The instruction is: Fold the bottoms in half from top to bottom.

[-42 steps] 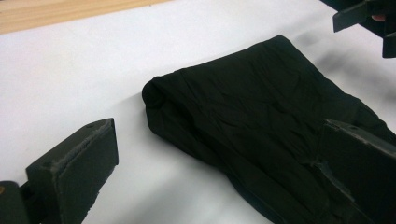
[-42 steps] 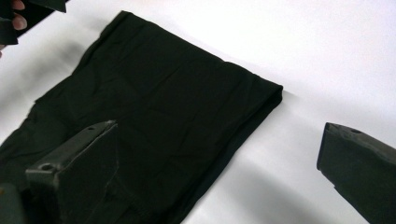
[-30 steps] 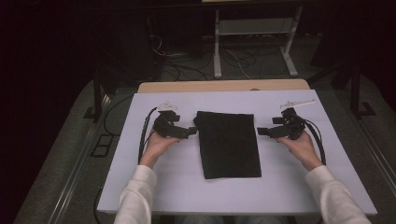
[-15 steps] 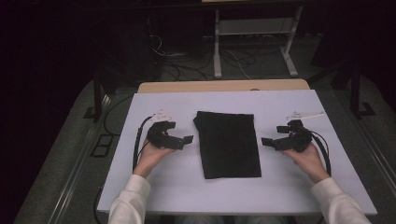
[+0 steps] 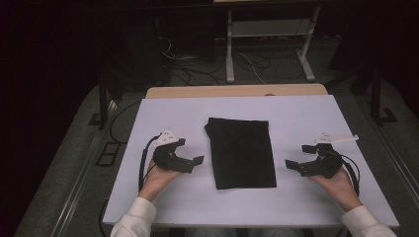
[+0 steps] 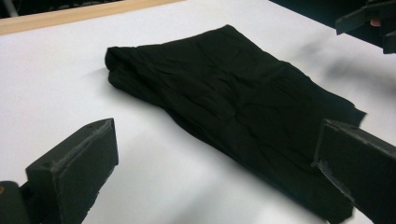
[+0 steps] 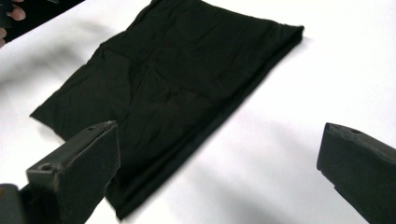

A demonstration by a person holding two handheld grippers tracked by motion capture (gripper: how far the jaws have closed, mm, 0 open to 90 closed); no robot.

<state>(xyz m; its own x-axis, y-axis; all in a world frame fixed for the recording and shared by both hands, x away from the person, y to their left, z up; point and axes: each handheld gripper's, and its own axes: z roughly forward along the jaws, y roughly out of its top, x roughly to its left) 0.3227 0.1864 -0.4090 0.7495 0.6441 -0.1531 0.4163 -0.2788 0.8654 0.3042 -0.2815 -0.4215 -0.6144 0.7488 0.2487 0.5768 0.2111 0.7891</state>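
Observation:
A black folded cloth (image 5: 241, 152) lies flat in the middle of the white table (image 5: 296, 111). My left gripper (image 5: 190, 151) is open just left of the cloth's near half, with nothing in it. My right gripper (image 5: 298, 156) is open to the right of the cloth, a short gap away. In the left gripper view the cloth (image 6: 233, 102) stretches ahead between the spread jaws of my left gripper (image 6: 217, 149). In the right gripper view the cloth (image 7: 177, 79) lies ahead and left of my right gripper (image 7: 219, 140), with bare table between the jaws.
A wooden strip (image 5: 237, 91) runs along the table's far edge. Beyond it stand a white metal frame (image 5: 267, 39) and loose cables (image 5: 188, 69) on the dark floor. The other gripper (image 6: 369, 18) shows at the top right of the left gripper view.
Both grippers have drawn back toward the near edge, from beside the cloth's far corners to beside its near half. Both stay open. The cloth has not moved.

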